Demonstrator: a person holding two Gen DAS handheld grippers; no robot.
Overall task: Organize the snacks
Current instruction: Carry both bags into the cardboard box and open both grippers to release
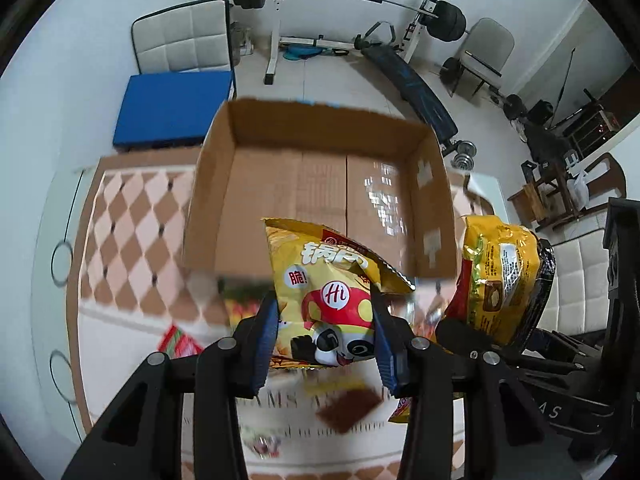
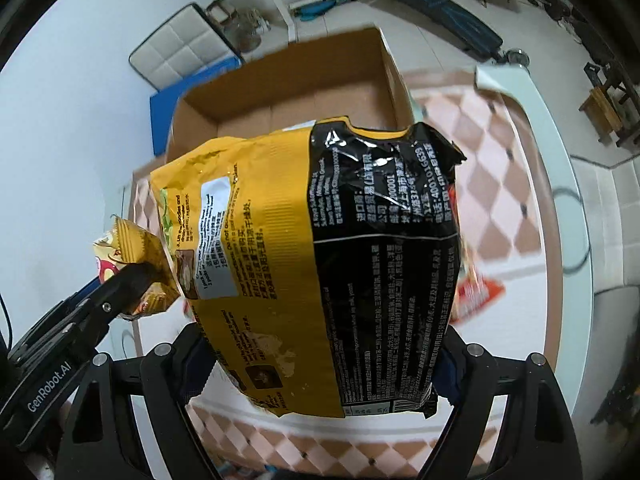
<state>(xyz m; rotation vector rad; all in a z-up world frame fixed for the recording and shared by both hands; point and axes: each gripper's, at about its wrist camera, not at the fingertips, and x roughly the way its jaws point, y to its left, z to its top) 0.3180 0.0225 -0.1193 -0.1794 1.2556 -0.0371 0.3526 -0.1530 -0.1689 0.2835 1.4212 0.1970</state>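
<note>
- Two tools are in view, one for each hand, and each one holds one snack bag.
- The left tool [image 1: 324, 320] is closed on a small yellow snack bag [image 1: 328, 280]; its blue pads press on the two sides of the bag.
- This small bag has a red mushroom with "Hi" on it, a panda picture and white Chinese characters. It hangs just in front of the near wall of the box.
- The right tool [image 2: 320, 364] grips a large yellow and black noodle pack [image 2: 320, 264], with its jaws set wide around the lower part of the pack.
- The back of the big pack faces the right camera: a yellow half at the left with a white label, a black half at the right with small white print. The foil is wrinkled.
- In the left view the big pack is to the right of the small bag, near the right wall of the box.
- There is one cardboard box [image 1: 224, 184], open at the top, and its inside looks empty.
- The box stands on the worktop [image 1: 132, 216], which has a cloth with pink and brown diamonds.
- A few more snack packets lie blurred on the cloth under the tools; I cannot count them.
</note>
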